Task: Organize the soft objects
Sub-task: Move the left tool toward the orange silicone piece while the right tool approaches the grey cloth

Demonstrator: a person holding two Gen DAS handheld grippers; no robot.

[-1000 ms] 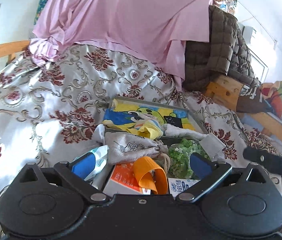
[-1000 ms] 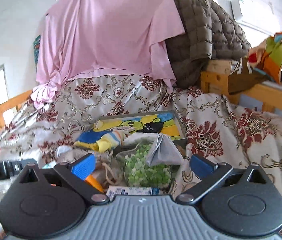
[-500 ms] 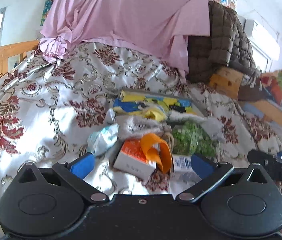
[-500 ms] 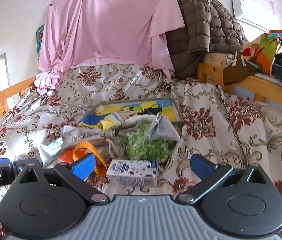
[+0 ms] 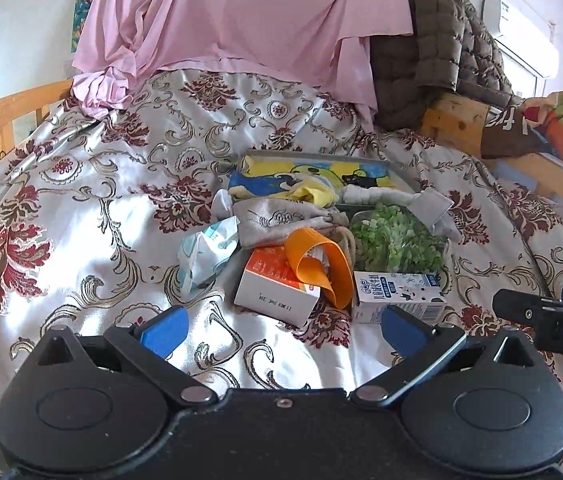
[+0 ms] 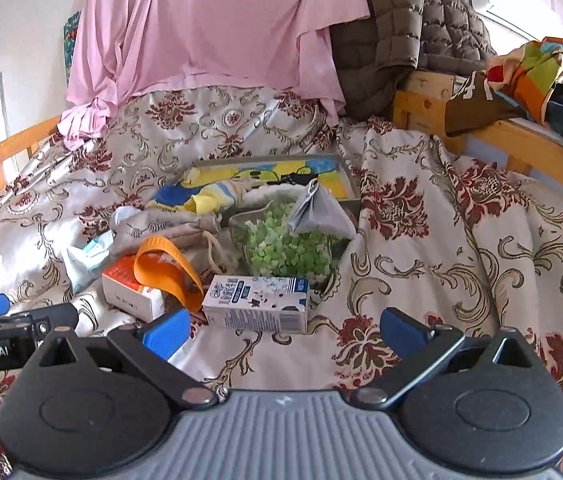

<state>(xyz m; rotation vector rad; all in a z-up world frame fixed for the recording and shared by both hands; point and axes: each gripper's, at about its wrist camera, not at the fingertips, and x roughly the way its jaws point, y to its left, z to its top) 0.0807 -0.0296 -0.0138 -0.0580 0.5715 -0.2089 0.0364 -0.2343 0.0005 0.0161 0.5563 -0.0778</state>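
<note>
A pile of items lies on the floral bedspread (image 5: 93, 216). In it are a grey drawstring pouch (image 5: 281, 218), a yellow-blue cloth (image 5: 313, 192), a white tissue pack (image 5: 205, 252), an orange strap (image 5: 317, 264), an orange-white box (image 5: 277, 286), a milk carton (image 5: 397, 294) and a bag of green bits (image 5: 395, 240). A grey tray (image 5: 391, 170) with a cartoon picture lies behind. My left gripper (image 5: 283, 330) is open and empty, short of the pile. My right gripper (image 6: 285, 330) is open and empty, just before the milk carton (image 6: 257, 302).
A pink sheet (image 5: 241, 20) and a brown quilted jacket (image 5: 433, 52) hang at the back. Wooden bed rails stand at the left (image 5: 5, 108) and at the right (image 6: 521, 144), with clothes (image 6: 541, 68) heaped on the right one.
Both grippers have pulled back from the pile and risen, so the boxes and more bedspread show in front. The pile has not moved. Both stay open.
</note>
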